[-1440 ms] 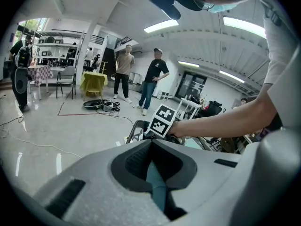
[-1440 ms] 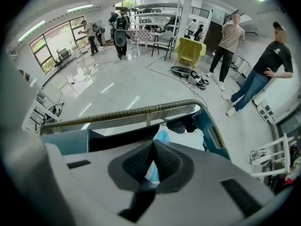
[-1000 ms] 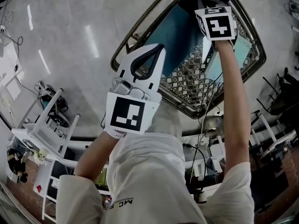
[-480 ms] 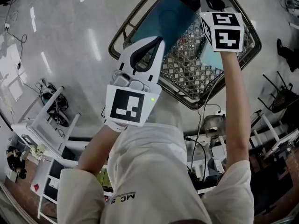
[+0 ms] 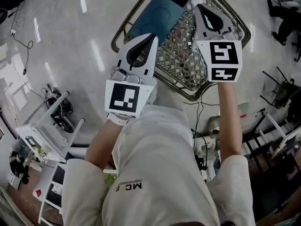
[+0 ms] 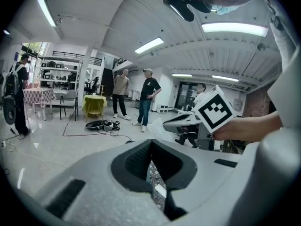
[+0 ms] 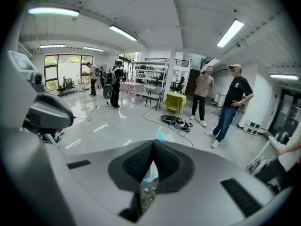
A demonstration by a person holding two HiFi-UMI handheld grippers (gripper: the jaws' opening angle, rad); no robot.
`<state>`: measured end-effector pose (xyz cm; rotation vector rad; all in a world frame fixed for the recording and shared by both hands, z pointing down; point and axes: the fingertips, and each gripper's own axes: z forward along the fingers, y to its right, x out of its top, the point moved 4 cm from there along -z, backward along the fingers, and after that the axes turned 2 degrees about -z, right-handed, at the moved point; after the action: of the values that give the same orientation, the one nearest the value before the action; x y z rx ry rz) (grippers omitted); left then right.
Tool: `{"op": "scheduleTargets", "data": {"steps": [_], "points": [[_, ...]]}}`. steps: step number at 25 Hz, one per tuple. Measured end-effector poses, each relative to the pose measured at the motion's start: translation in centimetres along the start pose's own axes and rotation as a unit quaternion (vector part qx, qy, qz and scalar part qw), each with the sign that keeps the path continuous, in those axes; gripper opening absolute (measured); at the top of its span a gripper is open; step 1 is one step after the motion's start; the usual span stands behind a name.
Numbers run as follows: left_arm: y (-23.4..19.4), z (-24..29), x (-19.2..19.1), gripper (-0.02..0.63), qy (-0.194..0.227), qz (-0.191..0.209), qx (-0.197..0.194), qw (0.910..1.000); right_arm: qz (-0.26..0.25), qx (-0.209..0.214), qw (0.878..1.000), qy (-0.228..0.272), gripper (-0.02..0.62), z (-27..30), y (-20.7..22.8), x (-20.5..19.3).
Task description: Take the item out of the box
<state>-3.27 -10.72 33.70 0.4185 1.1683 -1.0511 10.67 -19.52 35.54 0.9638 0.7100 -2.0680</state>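
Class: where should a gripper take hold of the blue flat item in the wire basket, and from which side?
Probably by its raised edge, coming from above. The blue flat item is thin and seems tilted in the wire basket, so jaws can straddle an edge; its broad face offers nothing to pinch.

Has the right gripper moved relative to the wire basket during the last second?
Yes. Against the wire basket, the right gripper has drawn back toward the person: its marker cube now sits nearer the basket's near rim than before.
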Motion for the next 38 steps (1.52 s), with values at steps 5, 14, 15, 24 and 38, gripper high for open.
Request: {"op": "scheduleTargets", "data": {"steps": [5,14,15,24,38], "points": [[1.8,-2.5,1.6,0.025,0.009,0.004,-0.005,0.9999,-0.009,-0.004,0.999,0.042,0.014,-6.5,-1.8,2.0],[4.6,-7.2,2.9,0.025,0.038,0.038,0.003,0.9986,0.017,-0.027,0.992,0.121,0.014,-16.6,-4.0,1.9],[4.9,-7.5,3.2,0.025,0.043,0.039,0.005,0.9983,0.021,-0.03,0.991,0.132,0.014,-17.4,-4.1,1.9],[7.3,-10.7,4.2,0.025,0.065,0.057,0.01,0.9962,0.051,-0.048,0.976,0.207,0.014,-22.3,-6.3,2.2],[8.9,-12.6,4.4,0.025,0.08,0.064,0.014,0.9947,0.06,-0.062,0.975,0.207,0.014,-24.3,-6.4,-0.5]]}}
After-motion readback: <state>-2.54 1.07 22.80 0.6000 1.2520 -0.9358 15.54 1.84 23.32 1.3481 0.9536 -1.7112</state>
